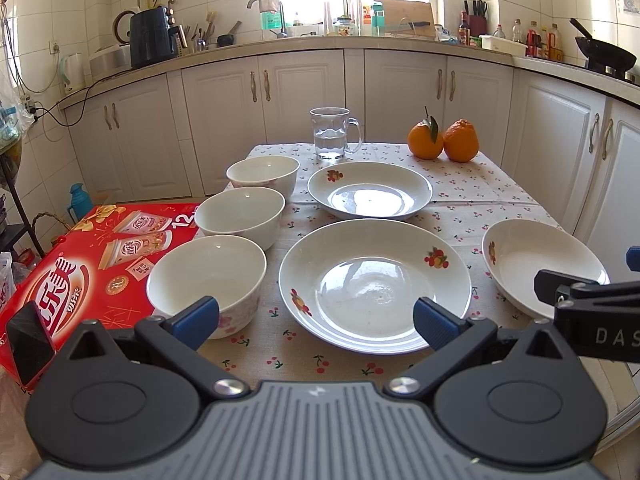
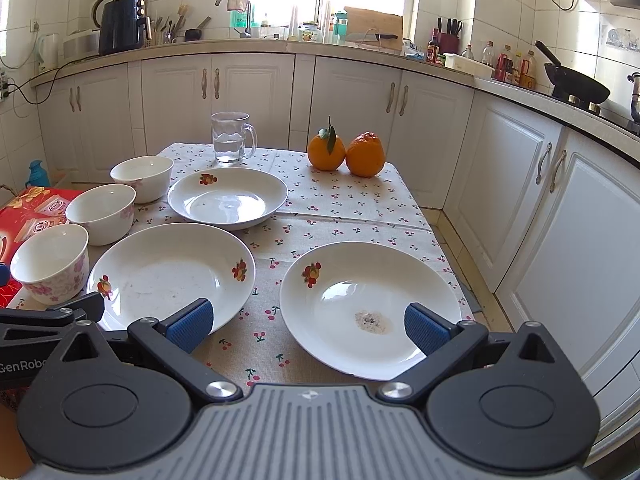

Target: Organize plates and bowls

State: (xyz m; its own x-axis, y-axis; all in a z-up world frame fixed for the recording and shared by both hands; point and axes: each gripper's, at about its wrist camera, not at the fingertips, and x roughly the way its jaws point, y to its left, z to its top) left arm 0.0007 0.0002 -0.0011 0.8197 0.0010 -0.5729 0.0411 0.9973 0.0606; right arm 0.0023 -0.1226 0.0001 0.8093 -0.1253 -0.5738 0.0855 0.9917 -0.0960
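Three white bowls stand in a row on the table's left side: near (image 1: 206, 276) (image 2: 52, 262), middle (image 1: 240, 216) (image 2: 101, 212) and far (image 1: 263, 174) (image 2: 142, 176). Three white plates with fruit prints lie apart: near-left (image 1: 374, 284) (image 2: 172, 272), far (image 1: 370, 188) (image 2: 227, 196) and right (image 1: 544, 264) (image 2: 370, 304). My left gripper (image 1: 316, 322) is open above the near table edge, between the near bowl and the near-left plate. My right gripper (image 2: 308, 326) is open over the near edge, between the near-left and right plates. Both are empty.
A glass mug of water (image 1: 332, 133) (image 2: 231, 136) and two oranges (image 1: 442, 140) (image 2: 346, 152) stand at the far end of the cherry-print tablecloth (image 1: 472, 196). A red carton (image 1: 86, 256) sits left of the table. Cabinets (image 2: 552, 208) line the back and right.
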